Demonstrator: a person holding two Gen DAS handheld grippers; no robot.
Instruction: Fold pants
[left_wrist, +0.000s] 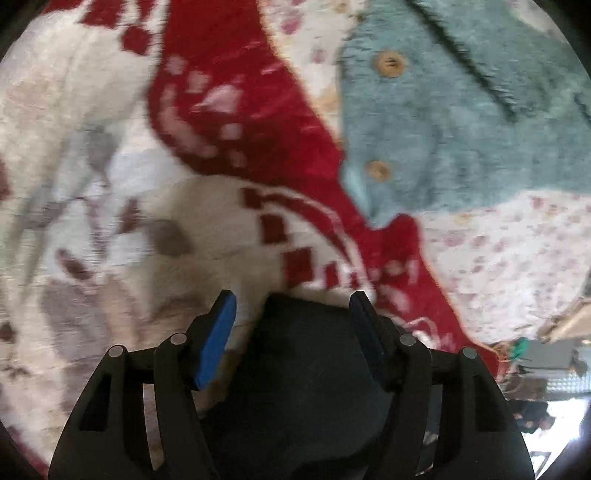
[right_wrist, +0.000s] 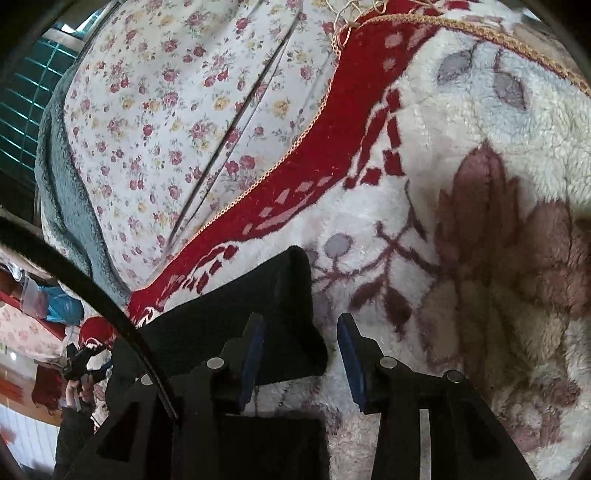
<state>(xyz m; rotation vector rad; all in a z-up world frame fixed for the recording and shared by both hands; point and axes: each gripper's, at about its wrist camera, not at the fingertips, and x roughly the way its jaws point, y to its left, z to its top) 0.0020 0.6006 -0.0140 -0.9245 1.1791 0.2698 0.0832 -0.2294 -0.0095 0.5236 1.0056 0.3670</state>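
The black pants (left_wrist: 310, 354) lie on a white and red fleece blanket (left_wrist: 110, 184). In the left wrist view my left gripper (left_wrist: 293, 314) is open, its blue pads on either side of the pants' dark fabric, just above it. In the right wrist view my right gripper (right_wrist: 301, 332) is open; a folded corner of the pants (right_wrist: 273, 302) lies under and beside its left finger (right_wrist: 255, 343), and the right finger (right_wrist: 351, 354) is over bare blanket (right_wrist: 480, 221). Neither grips the cloth.
A teal fleece garment with wooden buttons (left_wrist: 443, 122) lies at the far right on a floral sheet (left_wrist: 517, 251). The floral sheet (right_wrist: 177, 122) also shows beyond the blanket's red border (right_wrist: 332, 155). Room clutter (right_wrist: 48, 332) lies past the bed edge.
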